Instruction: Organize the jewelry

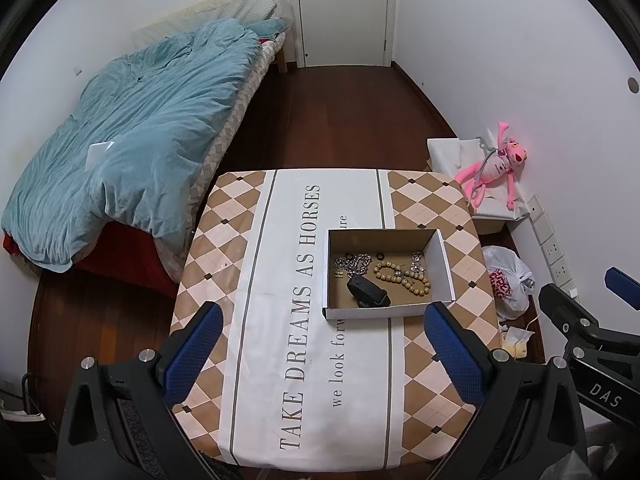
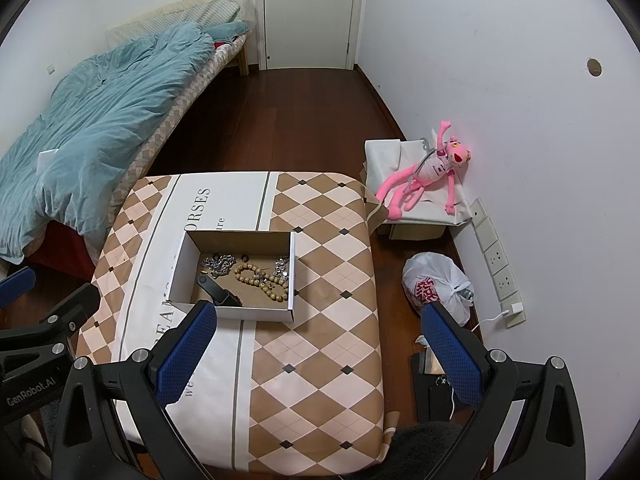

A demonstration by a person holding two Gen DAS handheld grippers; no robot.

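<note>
An open cardboard box (image 1: 444, 264) (image 2: 182, 264) stands on the table (image 1: 224, 264) (image 2: 332, 320). Inside lie a wooden bead bracelet (image 1: 402, 276) (image 2: 262, 278), a silver chain (image 1: 356, 262) (image 2: 220, 263), a black watch band (image 1: 368, 292) (image 2: 218, 290), small rings and silver pieces. My left gripper (image 1: 322, 352) is open and empty, held above the table's near side, short of the box. My right gripper (image 2: 318, 350) is open and empty, to the right of the box and above the table's right part. Each gripper shows at the edge of the other's view.
A bed with a teal duvet (image 1: 132, 128) (image 2: 96, 120) stands left of the table. A pink plush toy (image 1: 496, 168) (image 2: 428, 172) lies on a white box by the right wall. A white plastic bag (image 1: 506, 280) (image 2: 436, 282) sits on the wooden floor. A closed door (image 1: 344, 12) is at the back.
</note>
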